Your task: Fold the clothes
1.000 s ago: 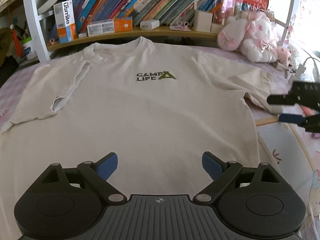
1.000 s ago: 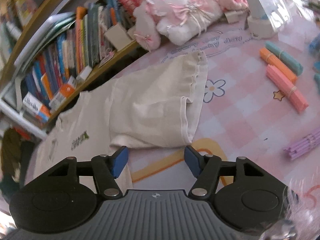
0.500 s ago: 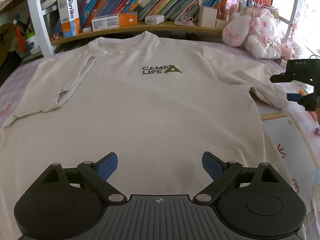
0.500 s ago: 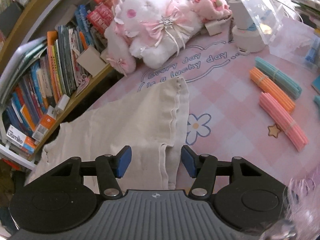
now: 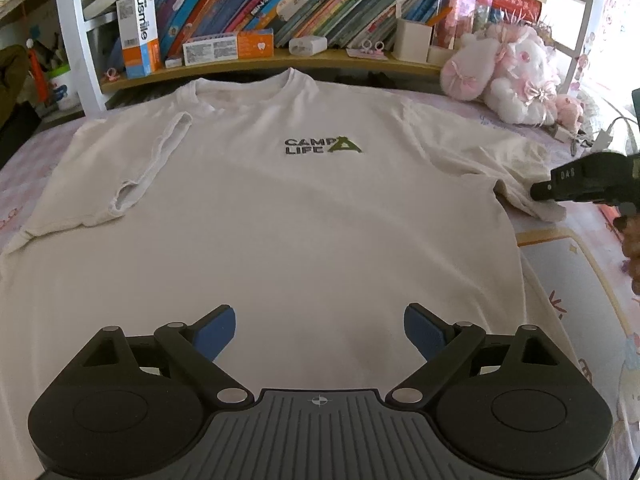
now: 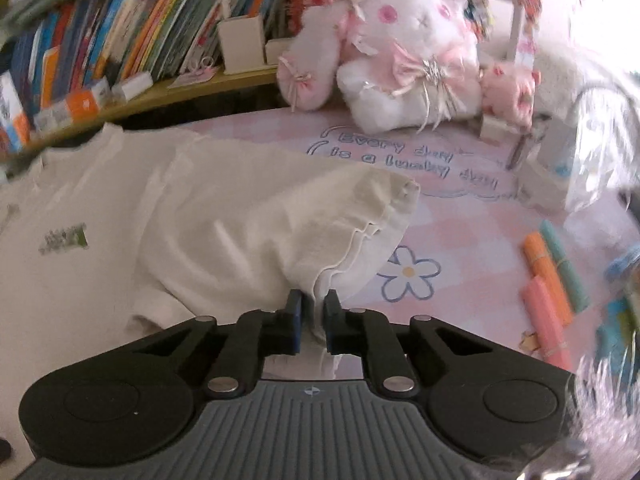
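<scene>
The right gripper (image 6: 313, 312) is clamped on the right sleeve hem (image 6: 360, 240) of the t-shirt (image 5: 280, 220) (flat, collar far), body lying leftward; the left gripper (image 5: 320, 332) hangs apart over the near hem.

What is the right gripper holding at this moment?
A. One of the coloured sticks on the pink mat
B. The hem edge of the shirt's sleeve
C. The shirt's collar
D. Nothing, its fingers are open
B. In the right wrist view the right gripper has its fingers closed on the bunched hem of the sleeve of the white T-shirt, which lies flat.
</scene>
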`<control>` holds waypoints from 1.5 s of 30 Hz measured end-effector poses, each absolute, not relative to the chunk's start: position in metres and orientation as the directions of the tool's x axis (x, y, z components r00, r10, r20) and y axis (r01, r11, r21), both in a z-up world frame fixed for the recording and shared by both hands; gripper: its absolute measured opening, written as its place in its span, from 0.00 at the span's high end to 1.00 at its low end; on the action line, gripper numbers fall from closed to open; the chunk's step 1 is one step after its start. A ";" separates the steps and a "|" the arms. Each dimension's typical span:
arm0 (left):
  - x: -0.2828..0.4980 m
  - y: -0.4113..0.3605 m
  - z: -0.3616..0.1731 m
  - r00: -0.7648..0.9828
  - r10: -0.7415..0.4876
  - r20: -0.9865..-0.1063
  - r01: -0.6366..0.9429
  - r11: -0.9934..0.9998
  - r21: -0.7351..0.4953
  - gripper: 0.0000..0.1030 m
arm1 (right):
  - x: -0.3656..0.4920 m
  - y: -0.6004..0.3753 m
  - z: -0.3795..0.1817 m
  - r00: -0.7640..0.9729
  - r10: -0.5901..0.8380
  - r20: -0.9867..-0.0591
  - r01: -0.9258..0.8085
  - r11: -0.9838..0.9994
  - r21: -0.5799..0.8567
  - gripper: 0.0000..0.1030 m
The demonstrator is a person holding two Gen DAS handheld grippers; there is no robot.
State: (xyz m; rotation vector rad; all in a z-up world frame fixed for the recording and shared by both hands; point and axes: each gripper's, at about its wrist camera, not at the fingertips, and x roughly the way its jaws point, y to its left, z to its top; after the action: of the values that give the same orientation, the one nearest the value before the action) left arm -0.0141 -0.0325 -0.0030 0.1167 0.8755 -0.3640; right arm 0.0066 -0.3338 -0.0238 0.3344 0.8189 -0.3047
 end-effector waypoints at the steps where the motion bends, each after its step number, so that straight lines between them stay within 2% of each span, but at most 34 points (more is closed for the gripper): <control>1: -0.015 -0.030 -0.002 0.588 -0.266 -0.764 0.358 0.932 -0.049 0.09 | 0.008 -0.337 -0.023 0.648 -0.118 -0.752 0.400 0.894 0.204 0.92; 3: -0.015 -0.024 0.001 0.597 -0.267 -0.756 0.355 0.934 -0.049 0.09 | 0.012 -0.343 -0.015 0.668 -0.096 -0.738 0.417 0.869 0.265 0.93; 6: -0.015 -0.012 0.004 0.608 -0.266 -0.748 0.342 0.938 -0.056 0.09 | 0.022 -0.339 0.007 0.714 -0.102 -0.693 0.399 0.872 0.283 0.93; 12: -0.014 0.018 0.006 0.622 -0.259 -0.739 0.308 0.949 -0.073 0.09 | 0.063 -0.279 0.040 0.770 -0.070 -0.634 0.218 0.963 0.158 0.93; 14: -0.014 0.029 0.006 0.625 -0.254 -0.739 0.293 0.953 -0.079 0.09 | 0.077 -0.243 0.037 0.763 -0.015 -0.646 0.100 0.990 0.095 0.93; 17: -0.013 0.044 0.005 0.628 -0.240 -0.741 0.264 0.961 -0.088 0.09 | 0.087 -0.191 0.013 0.687 0.089 -0.722 -0.082 0.996 0.046 0.92; 18: -0.013 0.049 0.005 0.627 -0.237 -0.742 0.255 0.963 -0.091 0.09 | 0.089 -0.177 0.005 0.655 0.115 -0.747 -0.125 0.991 0.043 0.85; 19: -0.013 0.054 0.005 0.628 -0.235 -0.742 0.250 0.964 -0.094 0.09 | 0.089 -0.168 -0.001 0.637 0.128 -0.760 -0.134 0.989 0.054 0.72; 21: -0.014 0.063 0.005 0.630 -0.232 -0.741 0.238 0.966 -0.100 0.09 | 0.083 -0.165 -0.008 0.627 0.173 -0.759 -0.116 0.985 0.129 0.63; 24: -0.012 0.074 0.002 0.627 -0.238 -0.742 0.226 0.967 -0.119 0.09 | 0.071 -0.172 -0.007 0.633 0.280 -0.722 -0.100 0.954 0.282 0.58; 26: -0.011 0.079 0.000 0.622 -0.246 -0.744 0.224 0.966 -0.132 0.09 | 0.065 -0.178 -0.003 0.639 0.314 -0.702 -0.102 0.940 0.327 0.58; 29: -0.007 0.082 -0.003 0.614 -0.263 -0.744 0.230 0.961 -0.151 0.09 | 0.061 -0.187 0.010 0.675 0.291 -0.678 -0.076 0.941 0.328 0.56; 32: -0.004 0.081 -0.003 0.606 -0.281 -0.745 0.251 0.955 -0.156 0.09 | 0.074 -0.196 0.017 0.706 0.260 -0.659 -0.030 0.940 0.339 0.49; 36: -0.004 0.080 -0.001 0.606 -0.298 -0.737 0.292 0.946 -0.142 0.09 | 0.118 -0.210 0.004 0.688 0.226 -0.690 0.080 0.921 0.381 0.36; 41: -0.006 0.083 0.001 0.607 -0.296 -0.738 0.321 0.940 -0.113 0.09 | 0.156 -0.222 -0.019 0.648 0.153 -0.746 0.276 0.866 0.417 0.35; 43: -0.007 0.087 0.000 0.606 -0.288 -0.741 0.317 0.942 -0.108 0.09 | 0.170 -0.216 -0.019 0.656 0.138 -0.742 0.292 0.860 0.419 0.35; 45: -0.004 0.090 -0.001 0.601 -0.280 -0.749 0.302 0.947 -0.111 0.09 | 0.184 -0.201 -0.017 0.681 0.189 -0.707 0.230 0.862 0.451 0.36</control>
State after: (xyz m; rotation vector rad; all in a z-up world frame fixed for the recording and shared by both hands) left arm -0.0043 0.0902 -0.0009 0.0285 0.8624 -0.3372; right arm 0.1838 -0.2008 -0.0167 0.5468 0.8322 -0.0245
